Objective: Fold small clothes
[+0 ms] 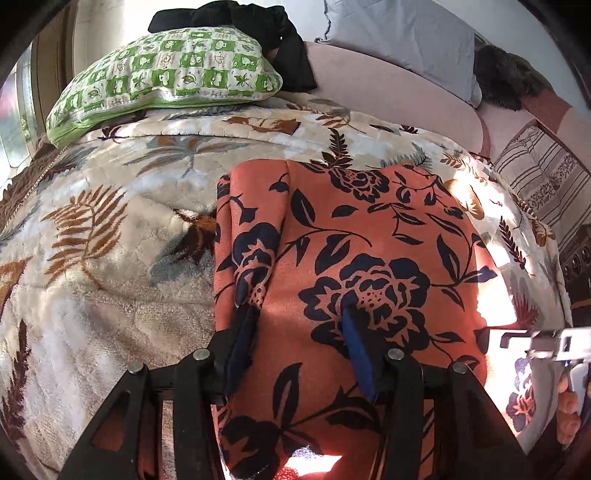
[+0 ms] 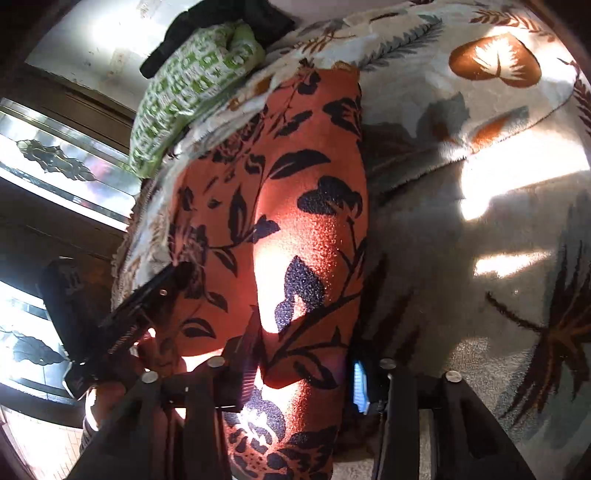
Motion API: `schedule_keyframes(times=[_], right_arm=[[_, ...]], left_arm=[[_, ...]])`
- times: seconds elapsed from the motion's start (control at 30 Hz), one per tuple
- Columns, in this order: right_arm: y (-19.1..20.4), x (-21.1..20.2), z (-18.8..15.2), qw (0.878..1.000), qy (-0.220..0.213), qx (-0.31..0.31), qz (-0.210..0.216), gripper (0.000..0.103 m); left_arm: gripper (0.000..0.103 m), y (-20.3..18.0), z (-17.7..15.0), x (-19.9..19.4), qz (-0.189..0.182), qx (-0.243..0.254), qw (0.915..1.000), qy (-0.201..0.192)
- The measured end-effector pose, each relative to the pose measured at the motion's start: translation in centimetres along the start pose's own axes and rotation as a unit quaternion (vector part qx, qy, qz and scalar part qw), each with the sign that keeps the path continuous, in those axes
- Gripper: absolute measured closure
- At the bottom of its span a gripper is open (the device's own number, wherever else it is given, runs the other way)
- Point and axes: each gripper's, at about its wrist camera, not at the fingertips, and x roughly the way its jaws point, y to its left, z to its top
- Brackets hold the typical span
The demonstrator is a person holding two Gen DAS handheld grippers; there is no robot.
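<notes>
Orange floral garment (image 1: 351, 240) laid lengthwise on leaf-patterned blanket (image 1: 110, 240), doubled over along its left side into a long panel, near end under both cameras. Well short of green checked pillow (image 1: 166, 77) and black cloth (image 1: 258, 29) at the far end.

Handling, as a judgement: soft, light and limp, with a faintly grainy knit surface. No stiffness to keep a crease. Likely to sag between 2 grips and to drag on the plush pile rather than glide. Best taken at the 2 near corners or along the doubled edge, pinching every layer together and lifting both ends level so as not to spill the fold.

Left gripper (image 1: 295, 317): jaws roughly half apart, tips planted on the cloth, 1 at the doubled left edge, 1 on the big dark flower. Pinching a ridge or merely pressing down: cannot tell.

Right gripper (image 2: 303, 365): jaws clenched on a bulging fold at the garment's near end, pads against cloth on both sides.

Hard to make out:
- near hem cut off behind the gripper frames
- layer count impossible to read, underside hidden
- kind of garment unclear, no sleeve or neckline visible
- sun patches bleaching the right edge
- far end smeared in the right wrist view
</notes>
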Motion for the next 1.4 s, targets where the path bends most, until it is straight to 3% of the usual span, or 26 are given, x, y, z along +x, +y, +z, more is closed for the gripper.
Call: schedule_keyframes(times=[0.07,0.17,0.23,0.3,0.33,0.37,0.43,0.53,0.57,0.6,0.7,0.8,0.87,0.93,0.97,1.0,1.07,1.13,1.17,1.2,1.27,1.4], right_arm=[[-0.5,-0.9,0.5,0.999,-0.001,0.035,0.039,0.038],[-0.8,-3.4,1.8,0.994,-0.057,0.056,0.076,0.025],[-1.8,-3.2,3.5,0.989,-0.074,0.086,0.090,0.023],[-2.6,-0.2,5.1,0.987,-0.025,0.115,0.108,0.027],[-2.4,1.5,5.4,0.988,0.008,0.110,0.105,0.042],[-1.0,2.1,5.4,0.995,0.015,0.078,0.067,0.061],[2.7,0.9,5.0,1.000,-0.009,-0.012,0.004,0.064],[3.8,0.4,4.9,0.999,-0.030,-0.028,-0.016,0.064],[2.7,1.4,5.1,0.999,-0.015,-0.015,-0.026,0.057],[1.4,2.3,5.1,1.000,0.000,0.015,-0.024,0.041],[-0.4,1.2,5.2,0.996,-0.024,0.071,0.047,0.035],[-0.9,0.1,7.2,0.992,-0.061,0.086,0.065,0.027],[-2.0,1.5,9.1,0.991,-0.053,0.099,0.076,0.026],[-2.3,3.4,9.7,0.993,-0.015,0.102,0.052,0.043],[-1.2,2.8,9.9,0.996,-0.018,0.074,0.044,0.060],[0.4,2.1,9.9,0.998,-0.025,0.039,0.031,0.066],[1.9,0.7,9.8,0.999,-0.047,0.009,0.015,0.066],[1.2,1.7,9.9,0.999,-0.039,0.005,-0.015,0.064],[0.4,3.0,9.9,0.999,-0.023,0.015,-0.031,0.044],[-0.7,3.5,9.6,0.999,-0.022,0.032,-0.006,0.041],[-0.9,2.0,9.2,0.997,-0.048,0.054,0.011,0.039],[1.1,-2.8,6.4,0.993,-0.115,0.015,-0.032,0.036]], left_arm=[[0.051,0.4,0.2,0.2,-0.014,-0.010,0.9999,-0.002],[0.051,0.5,0.2,0.2,-0.020,-0.015,0.9997,-0.005],[0.051,0.4,0.2,0.2,-0.019,-0.016,0.9997,-0.007],[0.051,0.6,0.2,0.2,-0.027,-0.023,0.9994,-0.007],[0.051,0.8,0.2,0.1,-0.032,-0.027,0.9991,-0.006],[0.051,1.1,0.2,0.1,-0.039,-0.034,0.9986,-0.005],[0.051,1.7,0.3,0.1,-0.054,-0.051,0.9972,-0.003],[0.051,2.0,0.4,0.3,-0.065,-0.066,0.9957,-0.001],[0.051,2.0,0.4,0.3,-0.065,-0.063,0.9959,0.000],[0.051,1.9,0.3,0.2,-0.065,-0.060,0.9961,-0.001],[0.051,2.5,0.3,0.2,-0.079,-0.072,0.9943,0.000],[0.051,2.8,0.4,0.3,-0.087,-0.086,0.9924,0.000],[0.051,2.8,0.3,0.2,-0.091,-0.087,0.9921,0.000],[0.051,3.0,0.3,0.2,-0.094,-0.090,0.9914,0.000],[0.051,3.1,0.2,0.2,-0.097,-0.093,0.9909,0.000],[0.051,3.2,0.2,0.2,-0.098,-0.096,0.9905,0.000],[0.051,3.2,0.3,0.3,-0.098,-0.101,0.9901,0.000],[0.051,3.0,0.3,0.4,-0.096,-0.096,0.9907,-0.001],[0.051,3.0,0.2,0.5,-0.094,-0.092,0.9913,-0.001],[0.051,3.0,0.2,0.4,-0.096,-0.090,0.9914,-0.002],[0.051,3.3,0.1,0.4,-0.103,-0.097,0.9898,-0.003],[0.051,4.4,0.2,-0.5,-0.136,-0.135,0.9814,-0.013]])
